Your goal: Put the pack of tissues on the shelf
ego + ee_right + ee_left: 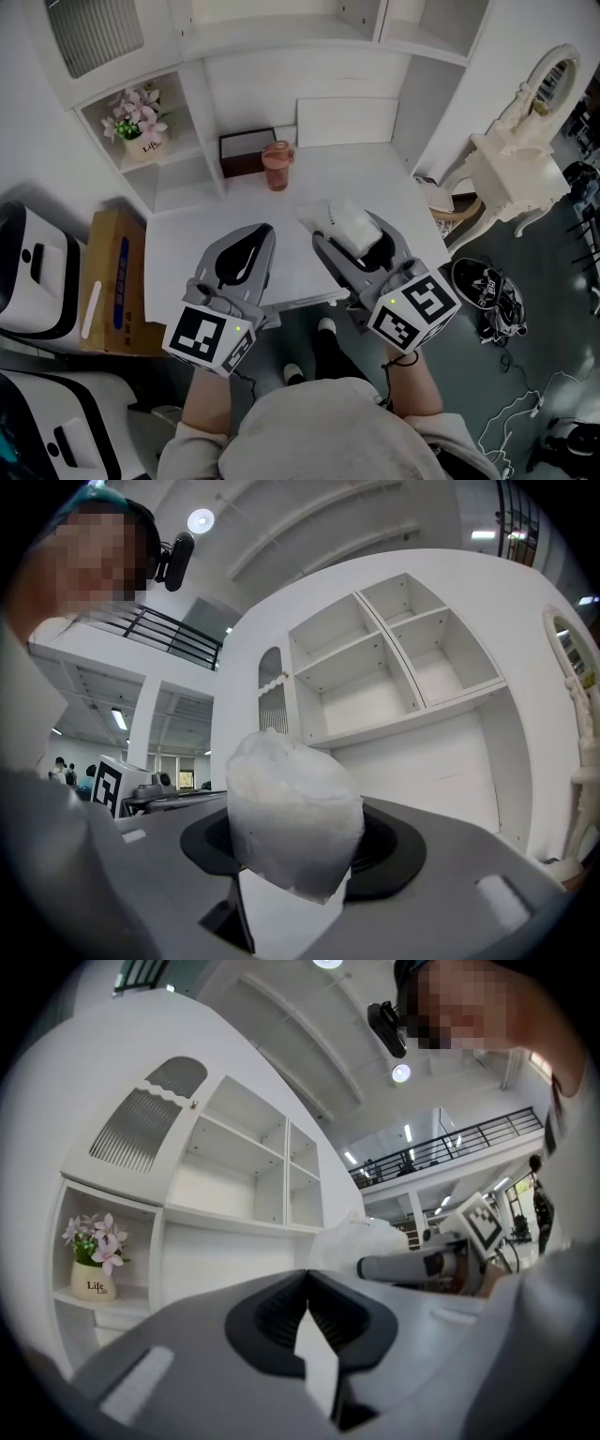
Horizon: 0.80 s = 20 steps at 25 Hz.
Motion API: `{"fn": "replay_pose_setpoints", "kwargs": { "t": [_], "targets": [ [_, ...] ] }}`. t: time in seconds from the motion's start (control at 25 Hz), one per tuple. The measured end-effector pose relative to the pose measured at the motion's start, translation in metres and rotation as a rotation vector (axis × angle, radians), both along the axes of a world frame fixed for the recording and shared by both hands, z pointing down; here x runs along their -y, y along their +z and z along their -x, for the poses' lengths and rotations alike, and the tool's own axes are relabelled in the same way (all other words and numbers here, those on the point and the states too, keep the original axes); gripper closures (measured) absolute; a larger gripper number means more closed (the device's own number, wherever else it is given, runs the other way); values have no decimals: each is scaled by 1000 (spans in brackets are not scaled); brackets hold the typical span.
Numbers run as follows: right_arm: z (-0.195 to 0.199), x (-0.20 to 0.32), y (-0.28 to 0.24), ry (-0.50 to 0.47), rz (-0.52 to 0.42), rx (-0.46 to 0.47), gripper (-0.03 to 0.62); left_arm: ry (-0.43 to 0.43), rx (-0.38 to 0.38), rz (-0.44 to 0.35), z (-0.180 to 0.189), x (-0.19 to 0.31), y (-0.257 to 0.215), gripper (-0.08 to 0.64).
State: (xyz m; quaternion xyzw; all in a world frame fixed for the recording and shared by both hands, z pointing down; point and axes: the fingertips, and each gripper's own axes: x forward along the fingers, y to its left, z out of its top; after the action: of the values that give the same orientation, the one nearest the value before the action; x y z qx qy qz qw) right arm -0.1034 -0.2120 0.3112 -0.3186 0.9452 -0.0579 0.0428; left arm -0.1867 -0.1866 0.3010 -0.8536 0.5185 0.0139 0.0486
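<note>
The right gripper (352, 239) is clamped on the pack of tissues (292, 813) above the desk's (187, 253) near edge. The left gripper (253, 239) is closed and empty. Placing the pack on the shelf (412, 714) is not yet done.

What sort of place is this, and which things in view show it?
Probably a mock bedroom corner inside a large hall: a white desk with a shelf unit, an ornate dressing table, and a balcony railing under high ceiling lights behind.

Flat indoor light from ceiling lamps (200, 520); fisheye bending, dark vignetted corners, blurred foreground.
</note>
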Motion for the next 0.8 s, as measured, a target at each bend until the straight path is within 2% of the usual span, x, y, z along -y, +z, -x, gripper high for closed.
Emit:
{"fn": "replay_pose_setpoints", "kwargs": {
  "t": [0.8],
  "targets": [
    [-9, 144, -50, 5, -73, -53, 318, -40, 7, -19, -4, 123, -20, 560]
  ]
}}
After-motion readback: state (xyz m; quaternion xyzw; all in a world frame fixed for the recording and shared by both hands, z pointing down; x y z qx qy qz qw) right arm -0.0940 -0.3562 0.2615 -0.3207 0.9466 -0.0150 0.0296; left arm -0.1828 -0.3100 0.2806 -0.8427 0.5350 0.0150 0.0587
